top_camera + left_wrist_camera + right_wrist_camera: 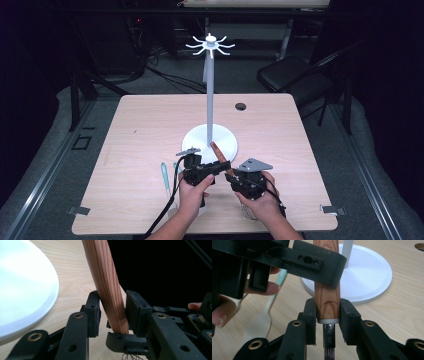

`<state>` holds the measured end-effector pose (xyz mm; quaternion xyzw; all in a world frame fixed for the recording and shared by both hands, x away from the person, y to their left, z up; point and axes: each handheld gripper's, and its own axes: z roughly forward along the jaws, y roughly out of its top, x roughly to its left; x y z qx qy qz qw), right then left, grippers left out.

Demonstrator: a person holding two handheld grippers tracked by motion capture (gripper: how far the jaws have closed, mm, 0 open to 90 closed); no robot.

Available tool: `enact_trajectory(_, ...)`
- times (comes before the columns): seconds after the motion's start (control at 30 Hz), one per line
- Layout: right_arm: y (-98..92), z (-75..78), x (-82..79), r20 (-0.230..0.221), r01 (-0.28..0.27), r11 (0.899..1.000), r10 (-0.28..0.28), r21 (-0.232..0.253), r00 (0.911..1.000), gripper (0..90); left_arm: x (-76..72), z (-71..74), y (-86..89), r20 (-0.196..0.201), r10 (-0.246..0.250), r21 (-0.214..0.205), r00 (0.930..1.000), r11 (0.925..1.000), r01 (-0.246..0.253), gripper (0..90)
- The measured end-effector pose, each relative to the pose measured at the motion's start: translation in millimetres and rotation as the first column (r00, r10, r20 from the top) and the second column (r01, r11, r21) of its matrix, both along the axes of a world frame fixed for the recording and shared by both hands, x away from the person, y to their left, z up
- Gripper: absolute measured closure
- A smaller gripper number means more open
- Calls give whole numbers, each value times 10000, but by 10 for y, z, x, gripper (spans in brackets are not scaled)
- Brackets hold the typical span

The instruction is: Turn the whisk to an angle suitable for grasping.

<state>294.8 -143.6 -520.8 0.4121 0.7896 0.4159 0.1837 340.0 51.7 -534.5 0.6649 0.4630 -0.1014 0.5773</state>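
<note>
A wooden-handled whisk (pixel 327 300) is held above the table (pixel 140 130) at lower centre of the high view, just in front of the white stand's base (pixel 200 141). The handle tip points up toward the base; the steel ferrule and wire strands run down out of the bottom edge of the right gripper view.

Right gripper (pixel 327 315): clenched on the lower end of the handle, both pads pressed against the wood just above the white collar. Left gripper (pixel 113 312): its jaws straddle the same handle higher up. In its own view the left-hand pad touches the wood, while a thin gap is seen at the right-hand pad; a firm clamp is not shown.

Handling judgement: the handle is stiff, smooth and tapered, likely light, with the weight toward the wire end. Slipping along the taper is to be expected under a loose grip. The thick lower part near the collar is judged the best hold; the springy wires should be avoided.

A pale green-handled utensil (pixel 164 176) lies on the table at lower left of the grippers.
</note>
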Motion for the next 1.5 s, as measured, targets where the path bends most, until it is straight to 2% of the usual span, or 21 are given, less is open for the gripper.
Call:
enact_trajectory(0.2, 28, 0, -19, 218, 112, 9998, -108, -171, 9997, 693, -12, 6, 7, -142, 161, -196, 9998, 9997, -164, 665)
enact_trajectory(0.27, 34, 8, -27, 317, 173, 9996, -166, -212, 9994, 693, -15, 13, 6, -61, 204, -313, 9998, 9993, -206, 670)
enact_trajectory(0.4, 44, 15, -37, 441, 288, 9995, -281, -152, 9986, 693, -27, 48, -7, 48, 213, -94, 9998, 9997, -213, 675)
enact_trajectory(0.57, 34, 33, -40, 455, 260, 9994, -250, -221, 9987, 693, -22, 64, -23, 151, 220, -81, 9996, 9997, -219, 674)
enact_trajectory(0.63, 23, 36, -38, 410, 282, 9996, -279, -68, 9988, 692, -3, 62, -12, 97, 56, -247, 9999, 9997, -54, 681)
enact_trajectory(0.7, -1, 43, -31, 342, 190, 9998, -191, 24, 9992, 689, 31, 61, 4, -138, -157, -405, 9998, 9991, 151, 691)
enact_trajectory(0.8, -48, 38, -11, 18, -27, 9996, 27, 299, 10000, 651, 84, 72, 24, -331, -362, -277, 9988, 9990, 353, 693)
enact_trajectory(0.87, -90, 48, -22, -38, -296, 9981, 298, 549, 9995, 617, 139, 63, 79, -508, -330, -435, 9982, 9986, 308, 696)
enact_trajectory(1.0, -226, 116, -34, 48, -438, 9945, 436, 949, 9990, 617, 189, 56, 140, -524, -244, -721, 9983, 9972, 206, 706)
enact_trajectory(1.07, -322, 153, -37, 77, -307, 9912, 299, 1290, 9995, 617, 199, 58, 147, -522, -311, -838, 9982, 9961, 267, 710)
enact_trajectory(1.17, -503, 190, 20, -86, 395, 9826, -386, 1814, 9992, 627, 203, 65, 139, -516, -466, -1040, 9976, 9937, 411, 716)
enact_trajectory(1.23, -582, 162, 69, -203, 892, 9780, -870, 1888, 9960, 632, 204, 81, 136, -501, -596, -1061, 9970, 9929, 541, 719)
enact_trajectory(1.3, -659, 95, 126, -567, 1281, 9734, -1194, 1899, 9912, 638, 199, 106, 129, -422, -764, -1181, 9962, 9905, 709, 723)
enact_trajectory(1.43, -710, 0, 191, -878, 1531, 9725, -1394, 1755, 9863, 639, 161, 221, 116, 50, -1154, -1046, 9933, 9878, 1153, 727)
enact_trajectory(1.5, -729, -17, 205, -991, 1602, 9699, -1439, 1832, 9846, 641, 117, 321, 105, 505, -1504, -788, 9873, 9849, 1540, 727)
